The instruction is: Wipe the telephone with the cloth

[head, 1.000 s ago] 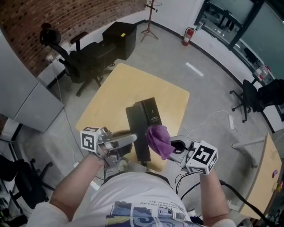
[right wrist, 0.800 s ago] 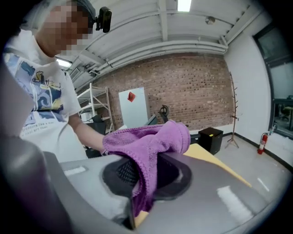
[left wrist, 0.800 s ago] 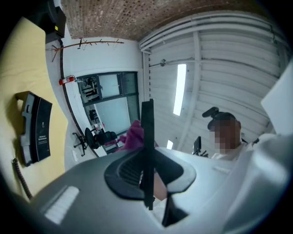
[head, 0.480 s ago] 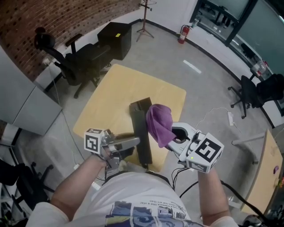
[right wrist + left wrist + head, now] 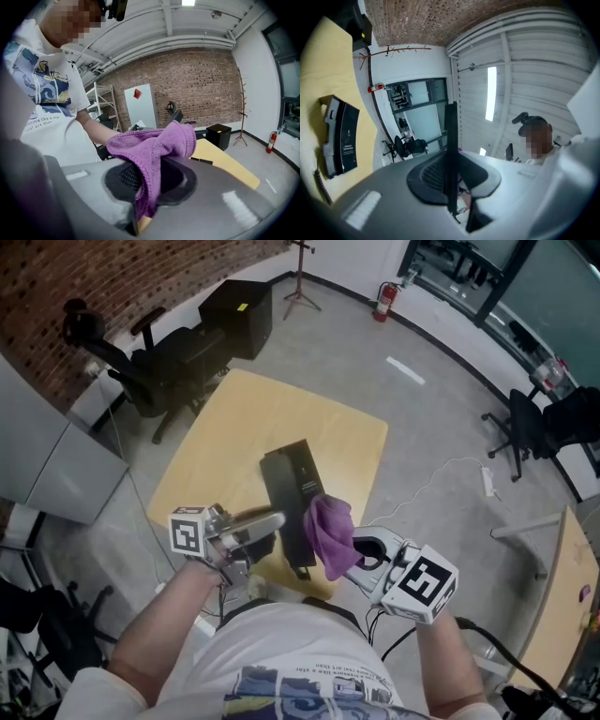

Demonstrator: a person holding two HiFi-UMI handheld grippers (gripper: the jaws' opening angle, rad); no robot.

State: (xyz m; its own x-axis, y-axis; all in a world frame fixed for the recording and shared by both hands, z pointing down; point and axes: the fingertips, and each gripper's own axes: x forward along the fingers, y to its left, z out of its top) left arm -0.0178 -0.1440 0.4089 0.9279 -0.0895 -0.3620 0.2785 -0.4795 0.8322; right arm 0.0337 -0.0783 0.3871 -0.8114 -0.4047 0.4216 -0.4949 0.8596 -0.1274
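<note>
The black telephone (image 5: 293, 491) lies on the yellow table (image 5: 234, 427), near its front edge, with the handset along its left side. My right gripper (image 5: 352, 554) is shut on a purple cloth (image 5: 328, 527), which hangs just right of the telephone's near end. In the right gripper view the cloth (image 5: 154, 143) bunches over the closed jaws of the right gripper (image 5: 149, 159). My left gripper (image 5: 274, 521) hovers at the telephone's near left, jaws together with nothing in them. The left gripper view shows the telephone (image 5: 341, 136) and its coiled cord (image 5: 321, 185) off to the left of the left gripper (image 5: 450, 112).
A black office chair (image 5: 141, 362) and a black box (image 5: 234, 307) stand beyond the table's far left. A grey cabinet (image 5: 47, 465) is at the left. Another chair (image 5: 530, 442) and a cable (image 5: 441, 474) on the floor are at the right.
The right gripper carried the cloth forward over the telephone's near right part, then drew it back toward the front edge. The left gripper stayed almost still.
</note>
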